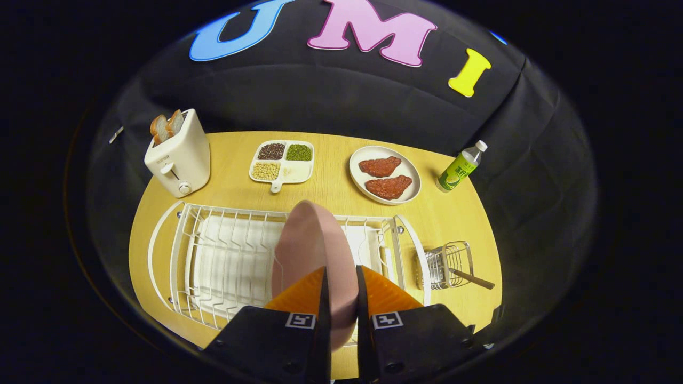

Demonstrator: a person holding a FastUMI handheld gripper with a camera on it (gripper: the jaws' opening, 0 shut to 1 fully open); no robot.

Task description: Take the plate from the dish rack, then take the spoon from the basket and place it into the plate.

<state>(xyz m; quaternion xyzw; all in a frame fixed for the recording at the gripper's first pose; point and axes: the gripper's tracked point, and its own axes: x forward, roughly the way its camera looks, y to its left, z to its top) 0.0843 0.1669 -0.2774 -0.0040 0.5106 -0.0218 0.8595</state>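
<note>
Hand-held gripper (340, 277) clamped on upright plate (312, 250) over dish rack (224, 256); wooden table (331, 186), black cloth wall.

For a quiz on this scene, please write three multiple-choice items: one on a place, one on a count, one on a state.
1. Where is the spoon?
A. in the basket beside the rack
B. on the plate of meat
C. in the toaster

2. How many bread slices stand in the toaster?
A. none
B. two
C. four

3. What is the claw doing?
A. hanging open over the bottle
B. shut on nothing
C. shut on the pink plate

Key: 1 A, its handle sticks out of the wire basket. 2 B, two slices show on top. 3 C, both fingers press the upright plate's edge.
</note>
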